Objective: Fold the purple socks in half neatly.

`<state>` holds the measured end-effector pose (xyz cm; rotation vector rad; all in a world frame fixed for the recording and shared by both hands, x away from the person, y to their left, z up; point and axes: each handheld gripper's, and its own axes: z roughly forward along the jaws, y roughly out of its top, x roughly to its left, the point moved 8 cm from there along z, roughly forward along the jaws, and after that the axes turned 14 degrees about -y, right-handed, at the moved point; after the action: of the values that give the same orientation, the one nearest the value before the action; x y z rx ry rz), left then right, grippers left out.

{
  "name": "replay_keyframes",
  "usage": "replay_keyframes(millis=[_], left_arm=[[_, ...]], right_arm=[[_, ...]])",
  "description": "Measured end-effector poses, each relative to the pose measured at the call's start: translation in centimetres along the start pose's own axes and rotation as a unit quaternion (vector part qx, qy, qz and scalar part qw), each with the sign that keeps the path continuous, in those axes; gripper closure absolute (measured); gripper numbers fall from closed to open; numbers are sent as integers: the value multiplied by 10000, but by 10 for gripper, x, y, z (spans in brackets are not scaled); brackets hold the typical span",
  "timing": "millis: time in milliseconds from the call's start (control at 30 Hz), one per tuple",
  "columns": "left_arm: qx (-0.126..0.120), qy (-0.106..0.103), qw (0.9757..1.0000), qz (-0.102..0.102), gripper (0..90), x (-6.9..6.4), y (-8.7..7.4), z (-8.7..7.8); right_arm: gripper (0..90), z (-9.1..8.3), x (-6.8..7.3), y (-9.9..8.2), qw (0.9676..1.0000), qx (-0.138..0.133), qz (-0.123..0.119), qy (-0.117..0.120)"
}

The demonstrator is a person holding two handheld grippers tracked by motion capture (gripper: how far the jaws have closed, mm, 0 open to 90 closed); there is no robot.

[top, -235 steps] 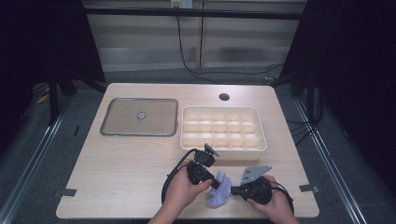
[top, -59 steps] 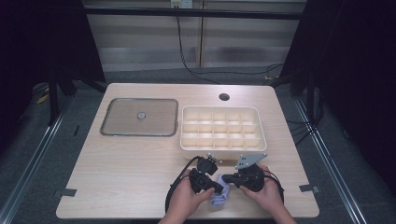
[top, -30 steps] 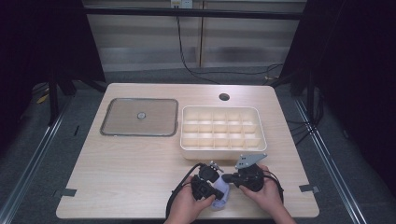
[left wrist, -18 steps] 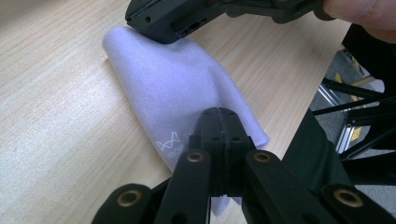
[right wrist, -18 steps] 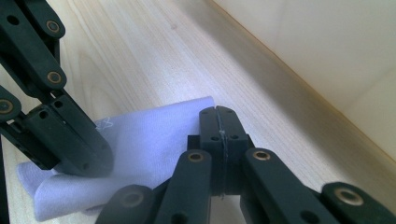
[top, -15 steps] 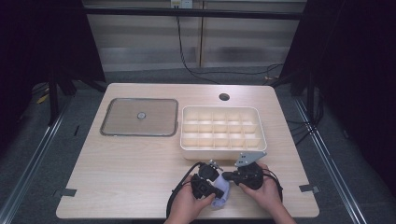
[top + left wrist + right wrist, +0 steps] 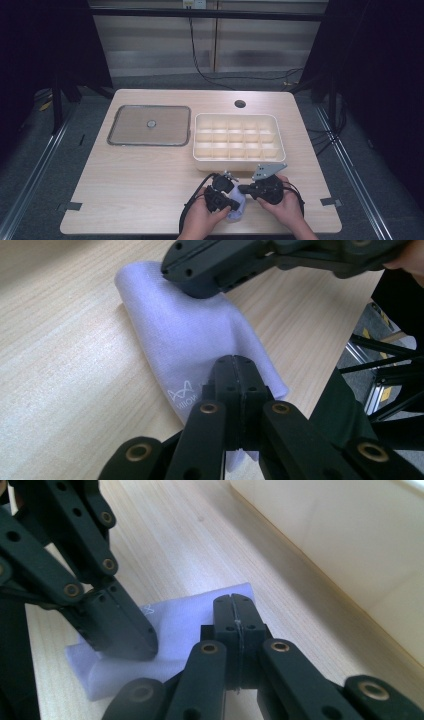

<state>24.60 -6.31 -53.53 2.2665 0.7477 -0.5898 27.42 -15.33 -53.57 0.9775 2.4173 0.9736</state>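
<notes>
**Two tongs pressed on a folded cloth near the front bench edge**

Pale lilac folded knit cloth (image 7: 236,210) lying flat on the light wooden bench (image 7: 140,175), close to the front edge and just in front of the cream plastic compartment tray (image 7: 239,142). Left tongs (image 7: 233,371) closed, jaws together, tips resting on the cloth beside a small white printed logo (image 7: 181,395); no fabric seen between the jaws. Right tongs (image 7: 233,611) likewise closed, jaws meeting along a thin seam, tips down on the opposite end of the cloth. Both tools angled toward each other, tips near but apart. Rectangular grey-framed lid with a centre knob (image 7: 150,125) lying flat left of the tray, well apart from the cloth. Round hole (image 7: 240,104) in the bench beyond the tray.
</notes>
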Motion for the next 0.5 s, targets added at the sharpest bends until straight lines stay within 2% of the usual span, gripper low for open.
replay_keyframes(millis=[33,133,233,400,500], left_arm=[[-64,-7,10000,-25,900,0,0,1],[-45,5,10000,4,900,0,-1,1],[-29,37,10000,10,900,-1,-1,1],[-35,4,10000,-2,900,0,-1,1],[-32,5,10000,15,900,0,-1,1]], right_arm=[[900,2,-1,0,10000,33,-15,-9],[900,8,-4,-3,9999,95,7,-75],[900,12,-7,-4,9998,98,152,-89],[900,9,-5,-2,9997,105,-20,-206],[900,4,-4,-1,9998,80,41,-154]])
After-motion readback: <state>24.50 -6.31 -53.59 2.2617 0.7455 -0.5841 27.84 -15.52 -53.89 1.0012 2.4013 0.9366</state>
